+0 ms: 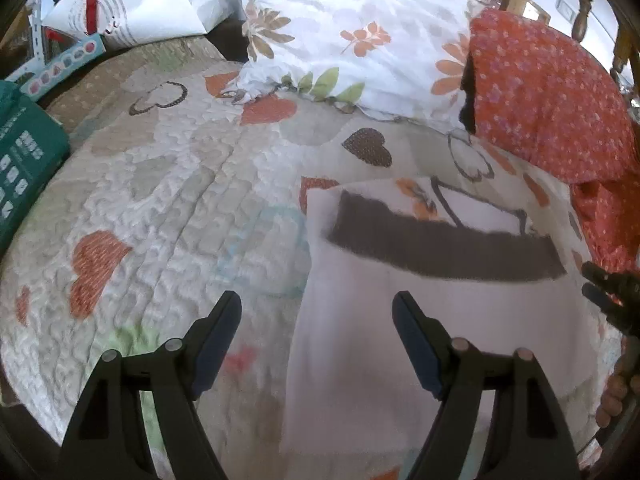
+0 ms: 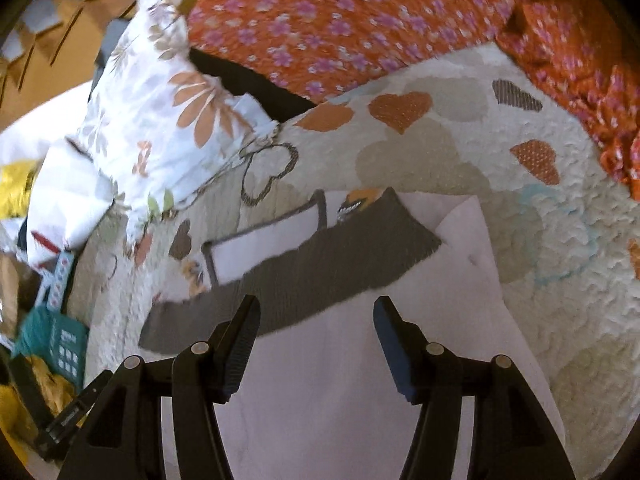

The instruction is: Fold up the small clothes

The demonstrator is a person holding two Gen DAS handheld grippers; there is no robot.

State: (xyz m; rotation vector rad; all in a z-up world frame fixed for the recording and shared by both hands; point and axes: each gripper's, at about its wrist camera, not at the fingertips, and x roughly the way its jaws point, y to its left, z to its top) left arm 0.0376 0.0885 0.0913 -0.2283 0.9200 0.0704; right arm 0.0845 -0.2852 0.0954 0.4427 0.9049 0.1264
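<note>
A small white garment (image 1: 400, 320) with a wide dark grey band (image 1: 440, 246) lies flat on the heart-patterned quilt (image 1: 160, 200). In the right wrist view the same garment (image 2: 320, 380) and its grey band (image 2: 320, 268) fill the lower middle. My left gripper (image 1: 318, 316) hovers over the garment's left edge, open, nothing between its fingers. My right gripper (image 2: 316, 320) hangs above the white cloth just below the band, open and empty. The right gripper's dark tip (image 1: 608, 292) and a hand show at the right edge of the left wrist view.
A floral white pillow (image 1: 352, 32) and an orange flowered cushion (image 1: 548, 92) lie at the quilt's far side. A teal box (image 1: 24, 160) and a white bag (image 1: 132, 4) sit at the left. Yellow cloth (image 2: 16, 188) lies beyond the quilt's left edge.
</note>
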